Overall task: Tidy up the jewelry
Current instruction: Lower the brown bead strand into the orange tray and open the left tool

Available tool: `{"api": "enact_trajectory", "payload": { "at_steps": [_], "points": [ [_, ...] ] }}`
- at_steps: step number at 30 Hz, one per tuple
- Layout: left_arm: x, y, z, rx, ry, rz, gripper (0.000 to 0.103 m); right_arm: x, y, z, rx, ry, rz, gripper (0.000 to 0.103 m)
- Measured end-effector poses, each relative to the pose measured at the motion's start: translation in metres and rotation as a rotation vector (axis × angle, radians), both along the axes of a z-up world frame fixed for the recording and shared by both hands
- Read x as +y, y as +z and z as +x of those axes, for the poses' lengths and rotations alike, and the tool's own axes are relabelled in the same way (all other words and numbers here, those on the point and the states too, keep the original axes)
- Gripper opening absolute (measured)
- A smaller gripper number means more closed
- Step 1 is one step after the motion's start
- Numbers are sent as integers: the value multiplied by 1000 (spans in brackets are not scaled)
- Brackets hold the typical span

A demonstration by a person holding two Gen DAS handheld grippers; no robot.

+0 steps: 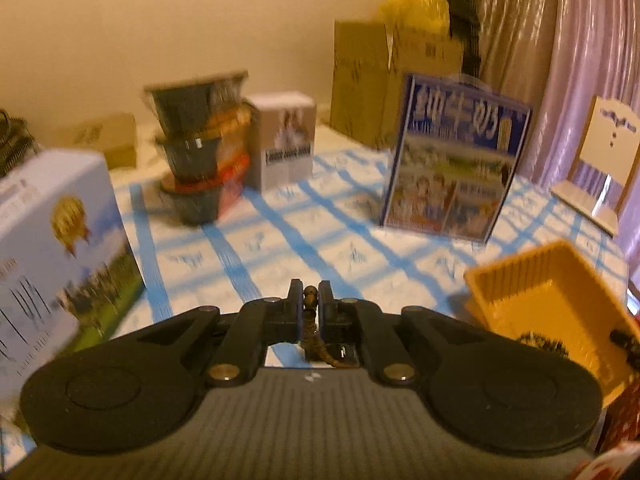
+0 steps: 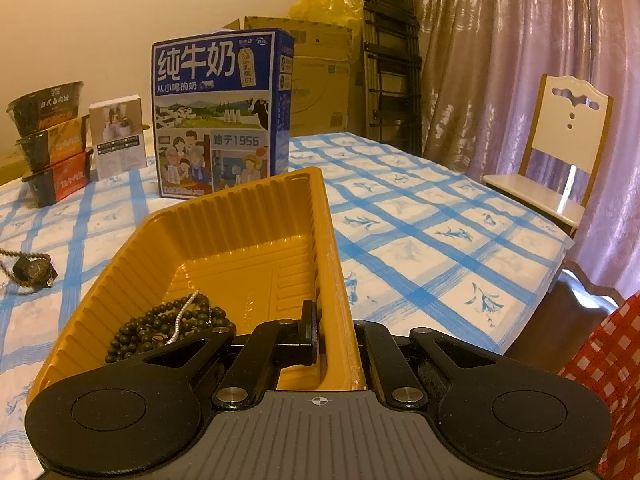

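The left hand-held gripper [image 1: 311, 300] is clamped on a brown beaded chain [image 1: 310, 320], which hangs down between its two fingers above the desk [image 1: 280, 248] with its blue-checked cloth. The right hand-held gripper [image 2: 334, 332] is closed tight on the near right wall of a yellow plastic tray [image 2: 240, 240], one finger inside and one outside. In the tray's near left corner lie a dark bead necklace [image 2: 160, 328] and a thin silver chain [image 2: 186, 312] across it. A dark watch [image 2: 34, 270] rests on the cloth to the far left. A blue milk carton [image 2: 218, 116] stands just beyond the tray.
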State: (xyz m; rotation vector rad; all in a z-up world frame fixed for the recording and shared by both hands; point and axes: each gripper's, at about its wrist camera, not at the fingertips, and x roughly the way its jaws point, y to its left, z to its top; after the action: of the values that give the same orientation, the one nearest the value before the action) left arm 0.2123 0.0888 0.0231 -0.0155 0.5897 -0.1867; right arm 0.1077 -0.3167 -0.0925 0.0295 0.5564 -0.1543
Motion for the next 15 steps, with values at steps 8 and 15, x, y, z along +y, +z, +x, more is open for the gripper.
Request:
{"api": "enact_trajectory", "payload": {
  "at_steps": [8, 15],
  "points": [
    [-3, 49, -14, -78, -35, 6, 6, 0, 0, 0, 1, 0, 0, 4],
    [-15, 67, -39, -83, -82, -22, 6, 2, 3, -1, -1, 2, 4, 4]
  ]
}}
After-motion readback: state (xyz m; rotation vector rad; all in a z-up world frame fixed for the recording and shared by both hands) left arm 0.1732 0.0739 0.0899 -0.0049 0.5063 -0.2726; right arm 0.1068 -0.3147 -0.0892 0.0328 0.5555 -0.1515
